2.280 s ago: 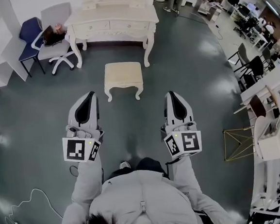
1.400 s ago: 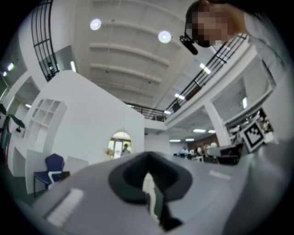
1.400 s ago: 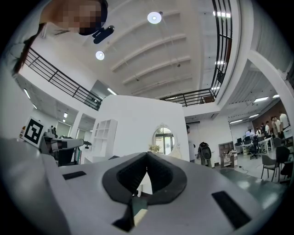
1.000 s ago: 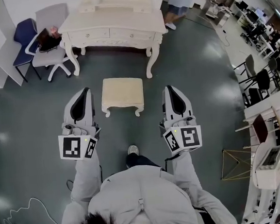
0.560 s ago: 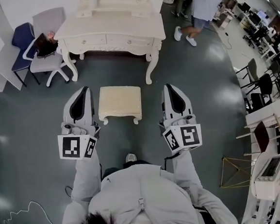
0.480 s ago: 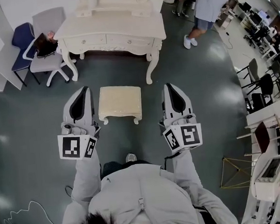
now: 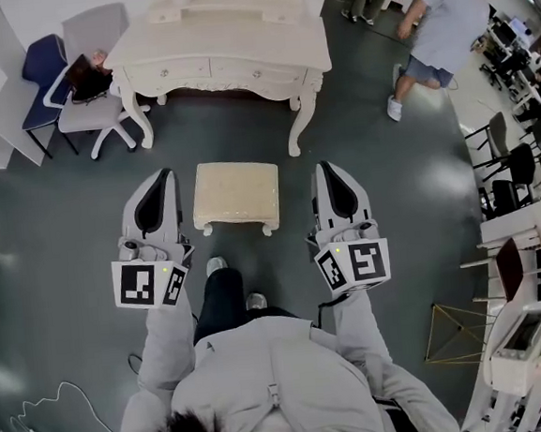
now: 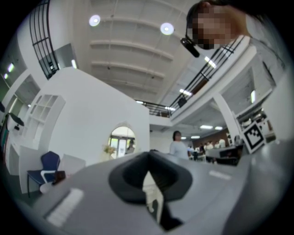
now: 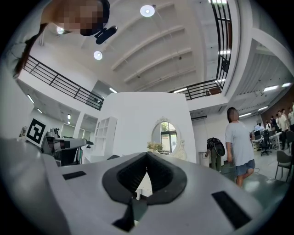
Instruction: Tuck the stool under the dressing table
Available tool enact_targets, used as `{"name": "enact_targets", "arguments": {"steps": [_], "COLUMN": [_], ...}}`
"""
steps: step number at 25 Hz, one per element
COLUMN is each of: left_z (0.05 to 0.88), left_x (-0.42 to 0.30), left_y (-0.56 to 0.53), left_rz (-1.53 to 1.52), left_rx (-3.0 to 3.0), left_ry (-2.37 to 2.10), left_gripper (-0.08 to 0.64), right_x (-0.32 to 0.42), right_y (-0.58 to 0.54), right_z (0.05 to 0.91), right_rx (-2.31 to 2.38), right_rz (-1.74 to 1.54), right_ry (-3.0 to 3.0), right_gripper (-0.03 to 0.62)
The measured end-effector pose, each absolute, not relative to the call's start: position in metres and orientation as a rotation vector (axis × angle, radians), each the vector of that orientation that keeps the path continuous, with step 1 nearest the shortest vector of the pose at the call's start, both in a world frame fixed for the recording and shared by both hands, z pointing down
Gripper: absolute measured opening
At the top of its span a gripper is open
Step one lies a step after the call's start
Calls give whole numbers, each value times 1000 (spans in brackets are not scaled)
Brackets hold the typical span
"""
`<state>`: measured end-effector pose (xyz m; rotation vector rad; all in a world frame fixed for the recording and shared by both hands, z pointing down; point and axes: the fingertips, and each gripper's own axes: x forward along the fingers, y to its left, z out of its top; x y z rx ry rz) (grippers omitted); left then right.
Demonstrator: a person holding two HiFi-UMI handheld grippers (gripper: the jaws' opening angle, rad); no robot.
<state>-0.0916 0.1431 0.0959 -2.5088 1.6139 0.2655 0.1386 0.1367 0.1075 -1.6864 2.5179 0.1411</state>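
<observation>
Stool point(image 7: 236, 193) stands between left gripper point(image 7: 164, 175) and right gripper point(image 7: 327, 169), both clenched empty.

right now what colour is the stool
Cream; the small square stool shows best in the head view.

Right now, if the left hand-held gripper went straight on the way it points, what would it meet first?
The left hand-held gripper would pass beside the stool and probably meet the front of the dressing table first; depth is unclear.
</observation>
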Motion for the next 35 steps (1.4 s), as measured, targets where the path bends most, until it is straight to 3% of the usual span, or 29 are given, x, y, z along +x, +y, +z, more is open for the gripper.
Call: {"name": "enact_targets", "arguments": {"steps": [20, 35], "left_z": [115, 186], "left_x": [-120, -126], "left_y": [4, -46], "left_rz": [201, 121], "left_rx": [-2672, -2827], "left_ry": [1464, 1413], "left_gripper": [5, 6], "right_x": [104, 99], "right_y": [22, -12], "right_z": [132, 206], "right_rx": [-1874, -2053], "right_rz": [54, -177], "right_ry": [2464, 2467], "right_gripper": [2, 2]}}
